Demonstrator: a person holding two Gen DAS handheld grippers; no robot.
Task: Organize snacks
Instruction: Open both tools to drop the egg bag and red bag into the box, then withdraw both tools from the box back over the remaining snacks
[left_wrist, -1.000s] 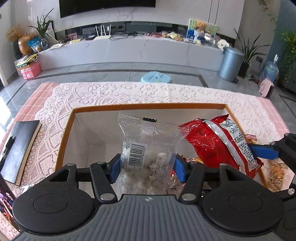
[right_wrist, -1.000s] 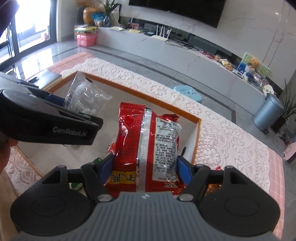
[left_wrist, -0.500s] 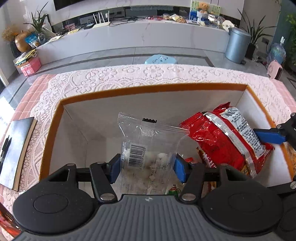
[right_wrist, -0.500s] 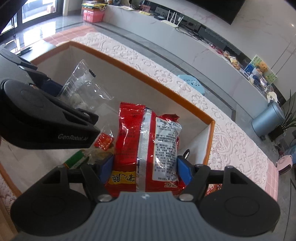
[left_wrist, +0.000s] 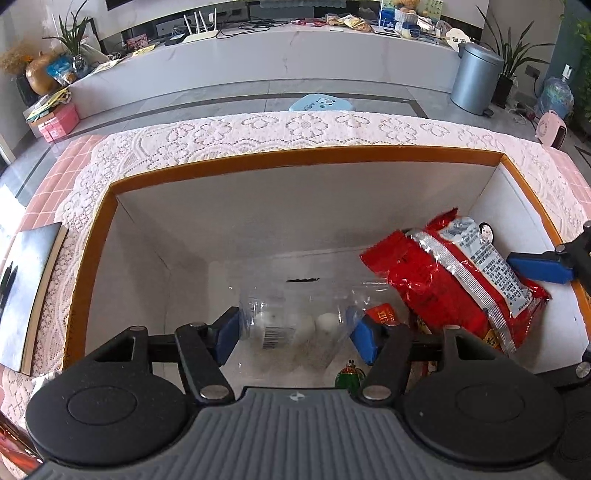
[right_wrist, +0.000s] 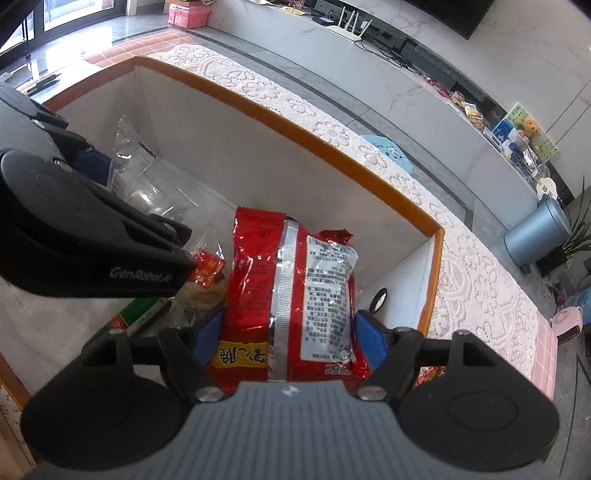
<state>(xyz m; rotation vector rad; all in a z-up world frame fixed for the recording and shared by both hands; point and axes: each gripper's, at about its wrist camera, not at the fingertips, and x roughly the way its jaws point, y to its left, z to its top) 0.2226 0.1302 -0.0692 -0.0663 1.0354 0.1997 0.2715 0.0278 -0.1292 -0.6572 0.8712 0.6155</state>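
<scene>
Both grippers are lowered into an orange-rimmed white box (left_wrist: 306, 157) standing on a lace-covered tabletop (left_wrist: 258, 129). The jaws of the left gripper (left_wrist: 295, 336) have just been opening; a clear packet of white round sweets (left_wrist: 291, 325) lies loose between them near the box floor. The jaws of the right gripper (right_wrist: 286, 341) have likewise been opening, released around an upright red snack bag (right_wrist: 291, 295) still standing between them.
</scene>
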